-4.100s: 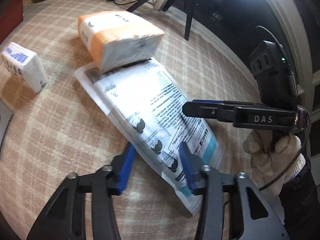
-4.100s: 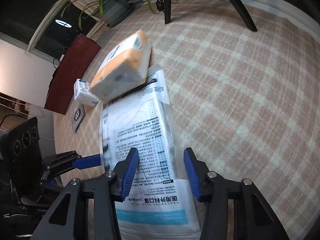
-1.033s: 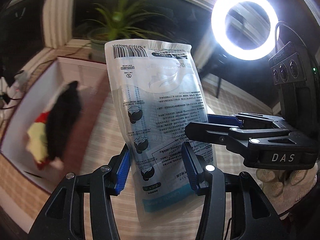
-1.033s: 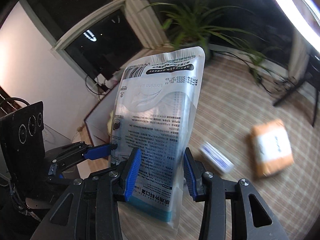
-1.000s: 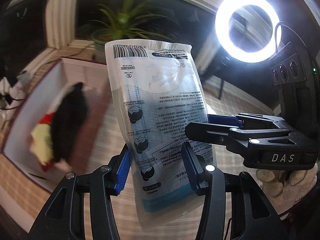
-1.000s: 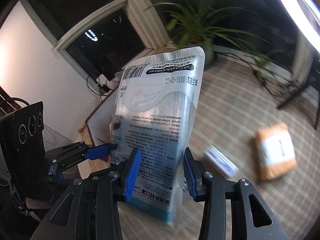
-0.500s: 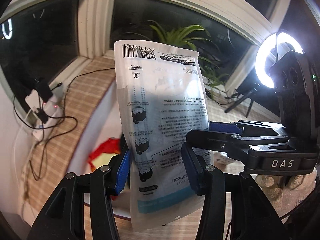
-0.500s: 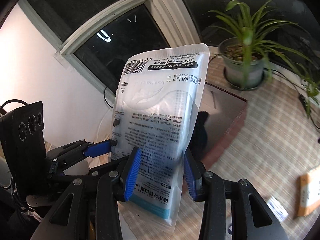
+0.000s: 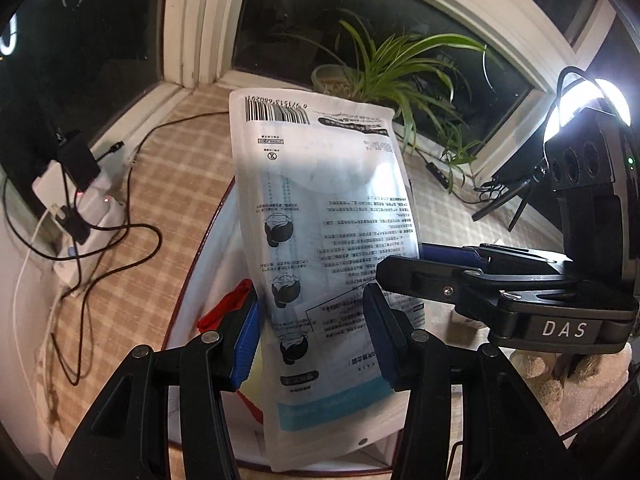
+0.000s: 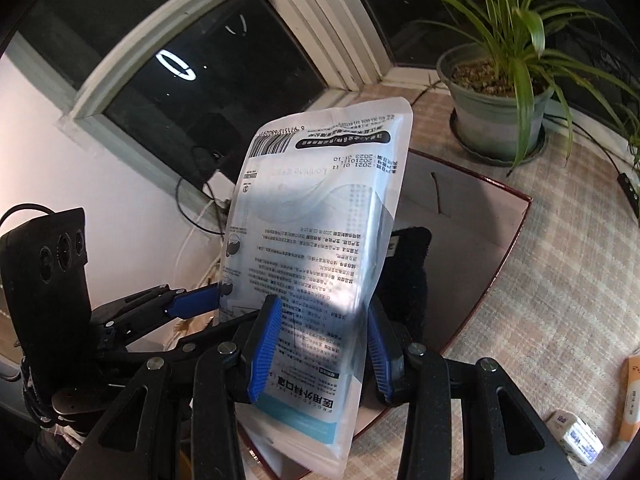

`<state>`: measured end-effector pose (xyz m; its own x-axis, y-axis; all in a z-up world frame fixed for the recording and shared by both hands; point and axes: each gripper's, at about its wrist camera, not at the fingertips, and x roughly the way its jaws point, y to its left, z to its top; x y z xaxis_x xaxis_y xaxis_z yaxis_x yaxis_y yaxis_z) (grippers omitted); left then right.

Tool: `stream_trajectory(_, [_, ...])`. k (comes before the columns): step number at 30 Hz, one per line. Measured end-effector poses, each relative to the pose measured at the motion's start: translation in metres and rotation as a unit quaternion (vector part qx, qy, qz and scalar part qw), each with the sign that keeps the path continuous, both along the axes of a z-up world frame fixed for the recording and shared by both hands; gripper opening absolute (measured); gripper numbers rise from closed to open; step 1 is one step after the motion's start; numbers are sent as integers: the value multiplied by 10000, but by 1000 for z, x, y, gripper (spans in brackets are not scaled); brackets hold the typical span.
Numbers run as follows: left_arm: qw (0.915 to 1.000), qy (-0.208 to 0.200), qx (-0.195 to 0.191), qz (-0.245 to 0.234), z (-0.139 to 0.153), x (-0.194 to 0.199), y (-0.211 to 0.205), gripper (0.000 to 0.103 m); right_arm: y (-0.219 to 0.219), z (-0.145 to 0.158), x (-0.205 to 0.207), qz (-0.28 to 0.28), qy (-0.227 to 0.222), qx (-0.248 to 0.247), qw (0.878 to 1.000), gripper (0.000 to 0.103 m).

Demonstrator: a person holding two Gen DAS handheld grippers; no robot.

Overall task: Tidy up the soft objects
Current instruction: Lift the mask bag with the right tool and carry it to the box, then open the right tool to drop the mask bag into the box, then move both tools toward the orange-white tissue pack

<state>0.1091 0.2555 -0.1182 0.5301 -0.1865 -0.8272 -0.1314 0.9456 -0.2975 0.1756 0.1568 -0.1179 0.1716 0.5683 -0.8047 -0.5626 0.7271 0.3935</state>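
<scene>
A white, half-clear mask bag with a barcode and black print stands upright in the air, held by both grippers. In the left wrist view my left gripper is shut on its lower part, blue pads on both sides. My right gripper reaches in from the right and clamps the same bag. In the right wrist view the bag sits between the pads of my right gripper, and my left gripper comes in from the left. Below the bag lies an open box with a dark red rim.
Inside the box lie a black soft thing and a red item. A potted plant stands behind the box. A power strip with cables lies left. A small tissue pack and an orange pack lie on the checked mat.
The bag went from lying on the mat to hanging in both grippers. Over the last second both hands swung with it toward the window corner, and the box now sits under it.
</scene>
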Motion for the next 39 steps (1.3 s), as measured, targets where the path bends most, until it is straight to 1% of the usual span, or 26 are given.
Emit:
stream_trajectory(5, [9999,121,2,-36,-8,5,1,48,1,-15,9,-72,123,-130,9998,39])
stream_trajectory(6, [9999,131,19,-27,-9,5,1,48,1,-17,11,-75,135,-151,9998,40])
stream_trajectory(8, [9999,145,82,-1,-10,4,1,48,1,-20,13,-99,151,-208,9996,40])
stream_trajectory(10, [9997,149,201,9,-9,1,1,47,0,-21,14,-110,135,-233,9996,40])
stream_trajectory(12, [9989,95,448,-28,-7,-4,-3,46,-2,-20,13,-93,85,-253,9996,41])
stream_trajectory(14, [9981,20,612,-31,-3,-11,-5,46,-4,-16,10,-70,13,-242,9997,41])
stream_trajectory(16, [9970,-149,757,-33,7,-22,-10,46,-7,-10,6,-65,-71,-213,9997,43])
stream_trajectory(18, [9967,-326,747,-64,17,-33,-15,46,-10,-3,0,-30,-148,-166,9997,46])
stream_trajectory(22, [9946,-663,782,-174,37,-53,-31,46,-21,12,-17,77,-343,-85,9993,47])
stream_trajectory(23, [9936,-772,793,-205,42,-60,-37,44,-25,14,-20,79,-375,-58,9992,47])
stream_trajectory(24, [9929,-854,803,-225,46,-65,-42,34,-31,18,-26,69,-416,13,9991,47])
stream_trajectory(25, [9924,-905,795,-246,48,-69,-47,31,-36,21,-30,64,-436,62,9990,47])
stream_trajectory(26, [9921,-946,775,-279,50,-74,-52,23,-40,22,-34,61,-462,90,9989,47])
stream_trajectory(27, [9919,-966,766,-307,51,-77,-57,13,-48,25,-40,57,-522,101,9986,47])
stream_trajectory(28, [9918,-979,753,-331,52,-79,-61,10,-53,27,-45,54,-574,98,9983,48])
stream_trajectory(29, [9918,-1008,708,-354,52,-82,-67,10,-61,30,-52,45,-654,107,9978,48])
stream_trajectory(30, [9917,-1041,663,-356,53,-85,-72,6,-68,32,-57,40,-719,122,9973,48])
stream_trajectory(33, [9914,-1106,596,-378,55,-89,-89,3,-90,37,-70,14,-888,113,9960,48])
stream_trajectory(39, [9886,-1259,665,-486,55,-96,-136,0,-145,43,-93,-174,-1233,54,9922,48])
